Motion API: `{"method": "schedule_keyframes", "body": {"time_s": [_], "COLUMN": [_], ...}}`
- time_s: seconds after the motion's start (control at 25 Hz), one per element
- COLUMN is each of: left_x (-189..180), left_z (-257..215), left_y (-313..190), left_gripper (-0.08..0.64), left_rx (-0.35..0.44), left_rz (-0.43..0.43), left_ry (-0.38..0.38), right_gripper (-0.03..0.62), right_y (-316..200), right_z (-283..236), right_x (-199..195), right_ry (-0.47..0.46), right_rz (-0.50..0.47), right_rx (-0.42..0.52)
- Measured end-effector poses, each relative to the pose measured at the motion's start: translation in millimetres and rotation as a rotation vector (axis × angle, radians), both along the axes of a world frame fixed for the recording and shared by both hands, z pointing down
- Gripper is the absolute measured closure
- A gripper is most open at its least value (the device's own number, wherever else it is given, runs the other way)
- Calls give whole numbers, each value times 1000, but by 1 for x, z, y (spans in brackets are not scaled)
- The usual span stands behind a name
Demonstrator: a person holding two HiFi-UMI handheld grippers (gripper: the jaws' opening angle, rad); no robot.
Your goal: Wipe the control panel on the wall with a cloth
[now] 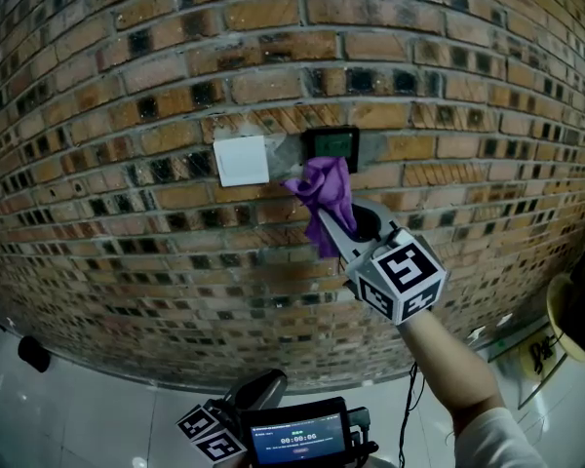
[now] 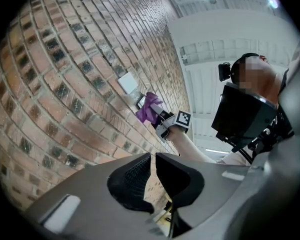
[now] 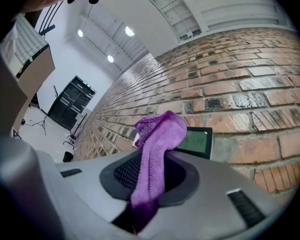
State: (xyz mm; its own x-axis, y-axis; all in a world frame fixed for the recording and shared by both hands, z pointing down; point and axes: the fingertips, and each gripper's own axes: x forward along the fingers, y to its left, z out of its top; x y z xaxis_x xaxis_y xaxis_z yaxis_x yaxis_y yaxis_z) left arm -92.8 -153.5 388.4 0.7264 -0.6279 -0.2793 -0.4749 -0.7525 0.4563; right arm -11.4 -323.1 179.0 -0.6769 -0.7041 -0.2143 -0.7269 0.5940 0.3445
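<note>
From the head view, the right tool point(image 1: 345, 224) is raised to the brick wall point(image 1: 127, 86) with a purple cloth point(image 1: 327, 195) clamped between its jaws. The cloth's bunched upper end sits at the lower edge of the control panel point(image 1: 332, 144), a small dark-framed unit with a greenish screen. It looks to be touching or about to touch. Holding the cloth by its middle leaves a soft wad sticking out in front, probably so that fabric and not hard plastic meets the screen. A white switch plate point(image 1: 241, 160) sits just beside the panel on its left. The left tool point(image 1: 258, 390) hangs low at the bottom of the frame, well apart from the wall. It seems to be kept out of the way because the wiping needs only one arm.

In the left gripper view, the left tool's jaws stand almost together with only a thin slit between them and nothing in it. Beyond them the cloth is seen side-on against the wall at the panel.

In the right gripper view, the cloth runs up between the closed jaws and folds over at the top. It covers the panel's left part, while the screen's right side shows. The tool points at the panel at a slant, so a sideways stroke would probably carry the wad across the screen.
</note>
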Motion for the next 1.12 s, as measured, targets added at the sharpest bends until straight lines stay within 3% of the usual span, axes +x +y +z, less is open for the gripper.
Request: {"method": "schedule_keyframes", "body": {"time_s": [0.56,1.12], "left_x": [7,19], "left_z": [-44,-46], "left_y": [-26,-27], "left_gripper": [541,541], "left_rx": [104,102], "left_rz": [-20,1], "left_ry": [-13,-25], "right_gripper": [514,514], "right_y": [-33,-67], "right_z": [-31,-49], "right_x": [-23,-7], "right_ry": [7,30], "right_rz": [10,64], "right_rx": [54,44]}}
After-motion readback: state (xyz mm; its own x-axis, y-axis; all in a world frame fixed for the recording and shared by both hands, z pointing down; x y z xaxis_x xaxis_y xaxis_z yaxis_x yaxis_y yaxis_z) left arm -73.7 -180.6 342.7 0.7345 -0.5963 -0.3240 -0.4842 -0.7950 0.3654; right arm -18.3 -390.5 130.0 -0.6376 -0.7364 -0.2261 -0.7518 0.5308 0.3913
